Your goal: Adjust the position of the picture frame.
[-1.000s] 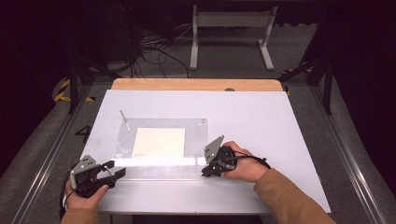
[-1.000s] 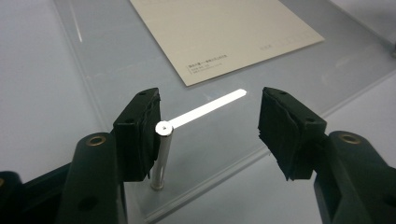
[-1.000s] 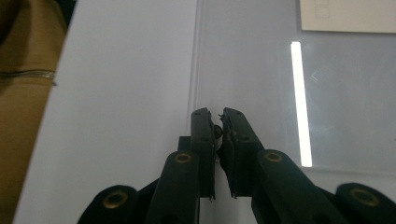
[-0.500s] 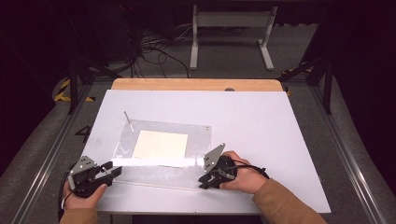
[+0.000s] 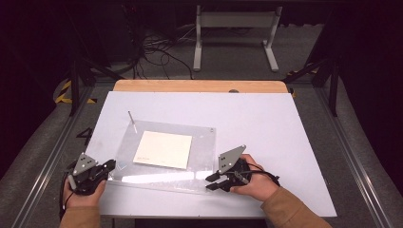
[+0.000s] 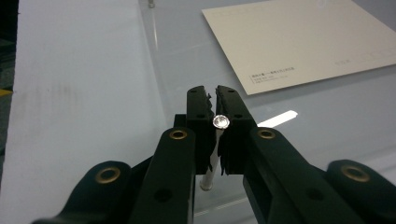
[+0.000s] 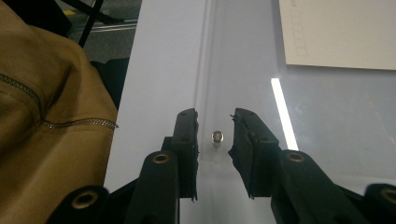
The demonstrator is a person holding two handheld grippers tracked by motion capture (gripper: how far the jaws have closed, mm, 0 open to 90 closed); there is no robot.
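On the white table [image 5: 294, 142] a clear acrylic sheet [image 5: 199, 135] is lying flat with a cream card [image 5: 164, 149] under it. At its near left corner the left gripper [image 6: 211, 100] is pinching an upright metal standoff pin [image 6: 220, 122], jaws having just been closing onto it. At the near right corner the right gripper [image 7: 215, 116] is standing part open, having just been opening, with another pin [image 7: 217, 136] sitting untouched between its jaws.
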